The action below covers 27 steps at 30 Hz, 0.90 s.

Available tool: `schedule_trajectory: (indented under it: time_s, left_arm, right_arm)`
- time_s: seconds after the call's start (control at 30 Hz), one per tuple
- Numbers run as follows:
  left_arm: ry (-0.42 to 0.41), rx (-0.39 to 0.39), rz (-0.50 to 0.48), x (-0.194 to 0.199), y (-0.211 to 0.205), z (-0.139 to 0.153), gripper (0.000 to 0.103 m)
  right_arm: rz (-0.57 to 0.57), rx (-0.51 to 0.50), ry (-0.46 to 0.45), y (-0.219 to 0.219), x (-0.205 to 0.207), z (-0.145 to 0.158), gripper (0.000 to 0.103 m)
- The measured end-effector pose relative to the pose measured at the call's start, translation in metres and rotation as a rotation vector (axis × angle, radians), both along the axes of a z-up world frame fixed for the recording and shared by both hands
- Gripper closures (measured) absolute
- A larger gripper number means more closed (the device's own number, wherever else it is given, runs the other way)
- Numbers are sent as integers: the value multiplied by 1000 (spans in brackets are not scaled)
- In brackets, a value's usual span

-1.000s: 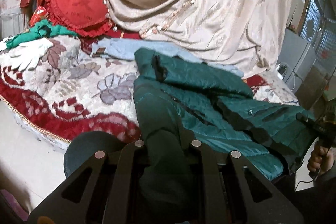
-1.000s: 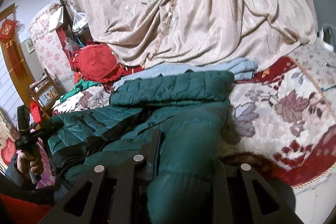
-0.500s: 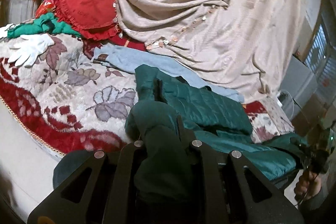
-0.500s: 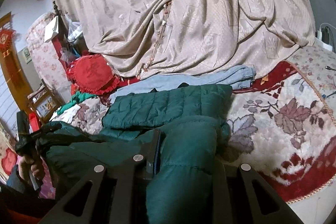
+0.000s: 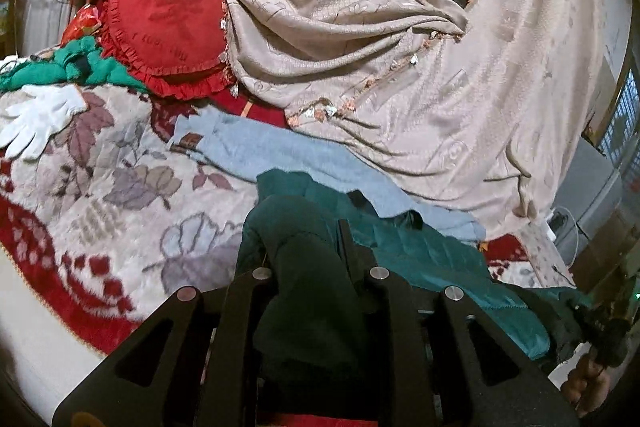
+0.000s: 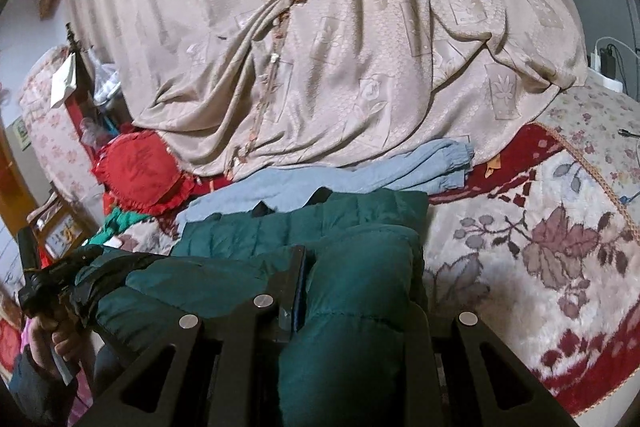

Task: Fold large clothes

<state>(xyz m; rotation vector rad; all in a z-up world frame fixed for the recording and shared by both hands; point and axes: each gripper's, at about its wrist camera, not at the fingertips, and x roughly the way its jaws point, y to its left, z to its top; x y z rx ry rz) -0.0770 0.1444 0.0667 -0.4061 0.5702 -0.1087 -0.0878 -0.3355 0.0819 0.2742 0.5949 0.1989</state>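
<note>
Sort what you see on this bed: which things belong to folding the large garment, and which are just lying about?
Part of the job:
green padded jacket
left claw, opening, jacket fabric between
right claw, shut on jacket

Lying about:
blue garment
red cushion
white glove
beige curtain

The left gripper sits at six o'clock, and its jaws are opening with a thick fold of the green padded jacket still bunched between them. The jacket spreads toward four o'clock, where a hand holds the right gripper against its far edge. Behind the jacket lies a light blue garment. At ten o'clock is a red frilled cushion, at nine o'clock a white glove. A beige curtain fills twelve to two o'clock. All rests on a floral blanket.
</note>
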Motion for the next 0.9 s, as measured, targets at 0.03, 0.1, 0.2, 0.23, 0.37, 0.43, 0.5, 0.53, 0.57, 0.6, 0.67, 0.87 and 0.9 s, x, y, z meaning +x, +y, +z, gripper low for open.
schedule_trajectory:
  time_s: [0.03,0.1,0.2,0.23,0.37,0.43,0.5,0.53,0.57,0.6,0.67,0.87,0.9]
  left_arm:
    - [-1,4,6,4,-1,0,88]
    - [-3,23,11,10,-5,-2,88]
    - [-5,41,16,17,-8,-5,88]
    - [-5,43,19,19,-8,-5,88]
    - [-20,40,26,23,-8,1,88]
    - [-32,31,29,26,-7,7,88]
    - [-51,12,36,27,-4,15,88]
    - [-64,3,42,27,-4,19,88]
    - [-76,-3,49,28,-3,23,88]
    - [-90,-4,54,28,-4,26,88]
    - [-106,10,55,34,-7,30,88]
    - [-44,30,62,88,-13,13,88]
    - [-15,35,70,103,-14,6,88]
  right_arm:
    - [-4,-1,-1,0,4,-1,85]
    - [-12,6,-1,-1,11,-4,85]
    - [-21,14,0,-3,21,-8,85]
    - [-24,15,-1,-3,25,-8,85]
    - [-28,12,-27,-3,38,-2,85]
    - [-28,11,-51,-3,42,6,85]
    - [-29,8,-77,-2,47,12,85]
    - [-30,9,-93,-1,50,16,85]
    - [-32,10,-103,-1,53,18,85]
    - [-36,9,-109,-1,56,20,85]
    - [-42,5,-113,-2,68,19,85]
    - [-58,-11,-38,-3,126,-14,85]
    - [-62,-10,-20,-3,135,-21,85]
